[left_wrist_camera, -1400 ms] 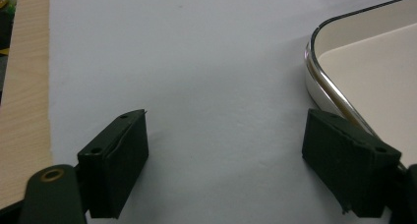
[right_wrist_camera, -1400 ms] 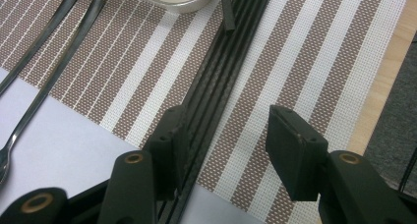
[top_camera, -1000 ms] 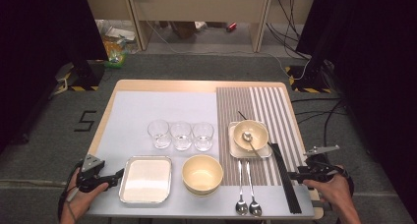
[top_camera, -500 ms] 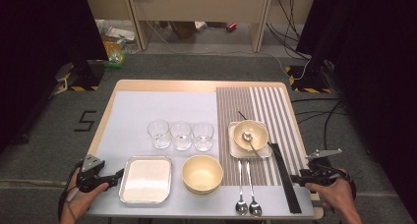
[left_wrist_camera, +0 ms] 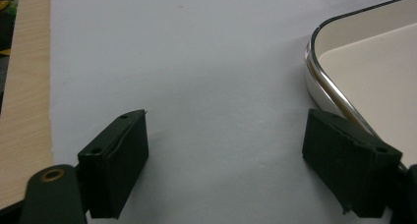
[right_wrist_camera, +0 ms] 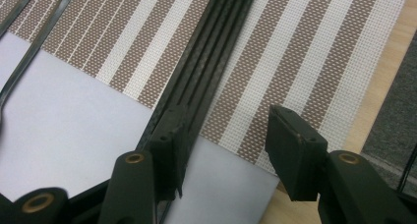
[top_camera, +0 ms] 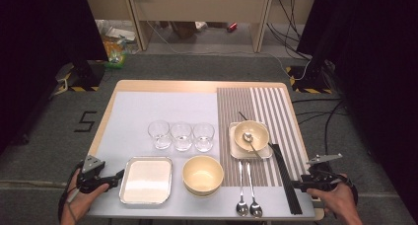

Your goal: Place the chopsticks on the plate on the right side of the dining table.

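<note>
My left gripper (top_camera: 118, 175) rests at the table's front left, jaws wide open over bare white mat (left_wrist_camera: 196, 62), just left of a metal tray (top_camera: 146, 159). In the left gripper view the tray's rim (left_wrist_camera: 319, 67) runs beside the right jaw. My right gripper (top_camera: 294, 184) sits at the front right by a bundle of black chopsticks (top_camera: 285, 178). In the right gripper view it (right_wrist_camera: 226, 135) stands half open. Its left jaw lies over the near end of the chopsticks (right_wrist_camera: 216, 42), and only striped placemat (right_wrist_camera: 295, 52) shows between the pads.
Three clear glasses (top_camera: 181, 135) stand in a row mid-table. A yellow bowl (top_camera: 202, 173) sits beside the tray. A small bowl with a spoon (top_camera: 251, 133) rests on a square plate. Two spoons (top_camera: 248, 195) lie near the front edge, left of the chopsticks.
The right gripper has shifted slightly toward the table's front edge. The left gripper has stayed where it was.
</note>
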Demonstrator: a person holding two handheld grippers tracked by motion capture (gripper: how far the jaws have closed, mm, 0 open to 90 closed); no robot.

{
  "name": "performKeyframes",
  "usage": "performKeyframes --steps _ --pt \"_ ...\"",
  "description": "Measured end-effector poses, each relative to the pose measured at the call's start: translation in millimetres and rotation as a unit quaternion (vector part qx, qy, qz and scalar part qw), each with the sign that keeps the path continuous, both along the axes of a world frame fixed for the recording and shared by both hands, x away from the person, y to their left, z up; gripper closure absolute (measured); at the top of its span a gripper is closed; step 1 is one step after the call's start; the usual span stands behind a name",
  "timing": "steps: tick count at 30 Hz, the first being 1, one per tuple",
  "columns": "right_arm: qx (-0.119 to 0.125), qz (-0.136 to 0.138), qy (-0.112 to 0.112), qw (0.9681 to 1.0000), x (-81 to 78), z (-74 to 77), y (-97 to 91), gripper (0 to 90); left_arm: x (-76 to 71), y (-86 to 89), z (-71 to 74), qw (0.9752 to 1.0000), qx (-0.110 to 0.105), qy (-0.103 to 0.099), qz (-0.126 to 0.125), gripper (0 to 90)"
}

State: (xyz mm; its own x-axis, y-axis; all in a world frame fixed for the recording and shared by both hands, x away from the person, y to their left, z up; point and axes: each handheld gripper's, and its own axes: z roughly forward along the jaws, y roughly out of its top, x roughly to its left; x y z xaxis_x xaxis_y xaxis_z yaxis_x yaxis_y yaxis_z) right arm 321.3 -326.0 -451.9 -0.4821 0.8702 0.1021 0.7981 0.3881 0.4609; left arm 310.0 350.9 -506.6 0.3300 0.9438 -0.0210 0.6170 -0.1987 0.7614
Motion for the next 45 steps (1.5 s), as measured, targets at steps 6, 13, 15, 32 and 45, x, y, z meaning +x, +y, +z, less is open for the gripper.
performKeyframes --steps 6,13,15,32,45 --pt "-0.010 0.004 0.007 0.9999 -3.2 -0.9 3.7 52.7 0.0 -0.2 -0.1 1.0000 0.000 -0.001 0.001 16.5" --pt "-0.012 0.013 0.009 0.9998 -1.9 -5.1 6.1 54.2 -0.3 0.0 0.7 1.0000 0.002 0.003 -0.002 16.6" --pt "-0.020 0.017 0.008 0.9996 -1.5 -5.1 7.3 54.5 0.0 0.1 0.1 1.0000 0.000 0.001 0.000 16.5" --pt "-0.044 0.030 0.042 0.9977 6.4 -1.8 5.4 71.9 -0.1 -0.2 0.0 1.0000 0.001 0.000 0.001 16.6" --pt "-0.028 -0.016 0.102 0.9943 22.1 -0.1 1.1 80.7 -0.6 -0.1 0.8 1.0000 0.003 0.002 -0.003 16.8"
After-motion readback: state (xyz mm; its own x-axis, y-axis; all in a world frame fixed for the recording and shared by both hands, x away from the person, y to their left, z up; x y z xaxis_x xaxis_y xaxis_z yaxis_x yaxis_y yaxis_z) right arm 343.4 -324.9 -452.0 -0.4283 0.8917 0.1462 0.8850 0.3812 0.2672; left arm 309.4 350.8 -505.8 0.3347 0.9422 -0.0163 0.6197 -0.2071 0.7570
